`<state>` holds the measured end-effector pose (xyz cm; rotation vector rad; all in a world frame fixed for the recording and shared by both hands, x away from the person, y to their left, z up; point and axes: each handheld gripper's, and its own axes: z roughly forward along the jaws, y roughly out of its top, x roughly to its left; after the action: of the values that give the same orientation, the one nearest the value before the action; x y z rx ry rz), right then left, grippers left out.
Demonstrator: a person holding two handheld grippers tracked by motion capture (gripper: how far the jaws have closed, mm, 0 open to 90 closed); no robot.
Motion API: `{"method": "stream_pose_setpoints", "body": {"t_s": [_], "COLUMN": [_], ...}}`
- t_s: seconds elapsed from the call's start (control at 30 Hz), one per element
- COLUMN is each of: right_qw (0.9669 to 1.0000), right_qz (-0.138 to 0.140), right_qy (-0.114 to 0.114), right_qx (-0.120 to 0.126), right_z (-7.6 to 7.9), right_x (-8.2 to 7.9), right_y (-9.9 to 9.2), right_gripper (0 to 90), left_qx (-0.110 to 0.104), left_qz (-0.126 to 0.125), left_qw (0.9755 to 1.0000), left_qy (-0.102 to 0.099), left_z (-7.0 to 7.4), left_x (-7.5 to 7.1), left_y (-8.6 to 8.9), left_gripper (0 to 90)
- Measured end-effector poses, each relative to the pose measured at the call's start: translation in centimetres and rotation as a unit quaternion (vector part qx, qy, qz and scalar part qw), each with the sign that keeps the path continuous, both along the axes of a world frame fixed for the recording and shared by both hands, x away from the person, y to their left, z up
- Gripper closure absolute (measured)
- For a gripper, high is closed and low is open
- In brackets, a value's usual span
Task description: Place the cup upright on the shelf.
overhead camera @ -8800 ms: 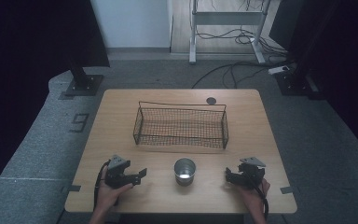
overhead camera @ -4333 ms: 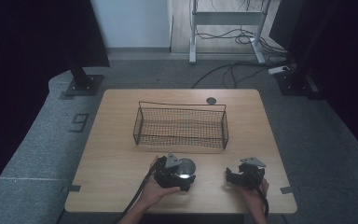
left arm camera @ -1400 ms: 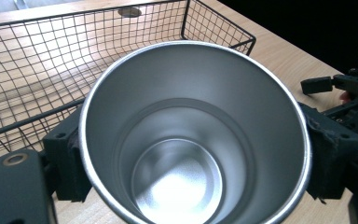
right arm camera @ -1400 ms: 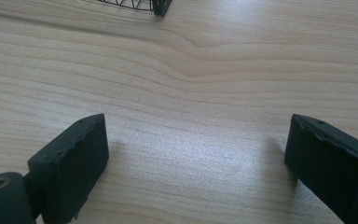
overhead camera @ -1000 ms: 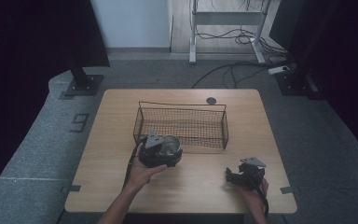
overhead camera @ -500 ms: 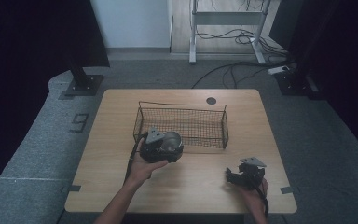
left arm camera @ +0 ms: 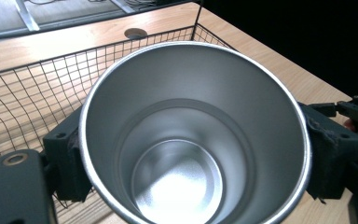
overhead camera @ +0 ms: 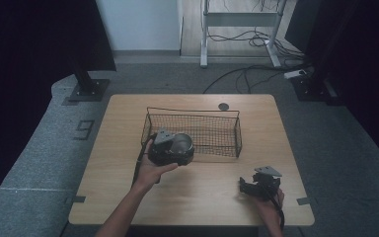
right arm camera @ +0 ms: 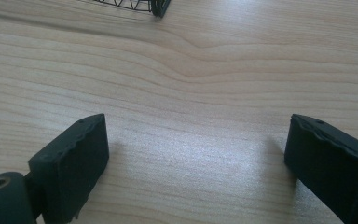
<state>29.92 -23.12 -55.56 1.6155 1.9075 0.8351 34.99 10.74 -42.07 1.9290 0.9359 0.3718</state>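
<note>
A light wooden table (overhead camera: 128, 128) stands on grey carpet. A black wire basket (overhead camera: 212, 129) lies on it. Behind the basket, near the far edge, a round cable hole (overhead camera: 223, 106) is set in the top. In front and to the right of the basket, the right gripper (overhead camera: 246, 185) rests on the wood

A light wooden rectangular table (overhead camera: 128, 128) stands on grey carpeted floor (overhead camera: 39, 163). Beyond the tongs, a white wall panel (overhead camera: 138, 24) rises between black curtains (overhead camera: 29, 44), with a metal frame stand (overhead camera: 205, 34) and black floor cables (overhead camera: 246, 74).
</note>
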Motion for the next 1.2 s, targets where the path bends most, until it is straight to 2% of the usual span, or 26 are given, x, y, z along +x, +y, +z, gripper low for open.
{"method": "stream_pose_setpoints", "body": {"t_s": [0.4, 0.5, 0.7, 0.87, 0.97, 1.2], "right_qw": [1.0, 1.0, 1.0, 1.0, 1.0, 1.0], "right_qz": [0.001, 0.0, 0.0, 0.0, 0.001, 0.001], "right_qy": [0.001, 0.0, 0.0, 0.0, 0.0, -0.001], "right_qx": [0.0, 0.0, 0.0, -0.001, -0.001, -0.001], "right_z": [0.0, 0.0, 0.0, 0.0, 0.0, 0.0], "right_x": [0.0, 0.0, 0.0, 0.0, 0.0, 0.0], "right_y": [0.0, 0.0, 0.0, 0.0, 0.0, 0.0], "right_gripper": [6.2, 6.2, 6.2, 6.2, 6.2, 6.2], "left_qx": [0.008, 0.004, 0.012, 0.001, 0.007, 0.008], "left_qz": [-0.007, -0.009, -0.005, -0.003, 0.003, 0.012], "left_qw": [0.9999, 0.9999, 0.9999, 1.0, 1.0, 0.9999], "left_qy": [-0.005, -0.005, -0.008, 0.001, -0.005, -0.003], "left_z": [1.1, 1.5, 2.0, 2.4, 2.6, 3.1], "left_x": [0.8, 1.1, 1.7, 2.5, 2.9, 3.7], "left_y": [-0.7, -0.8, -1.0, -1.0, -1.0, -0.9], "left_gripper": [15.1, 15.1, 15.1, 15.1, 15.1, 15.1]}}
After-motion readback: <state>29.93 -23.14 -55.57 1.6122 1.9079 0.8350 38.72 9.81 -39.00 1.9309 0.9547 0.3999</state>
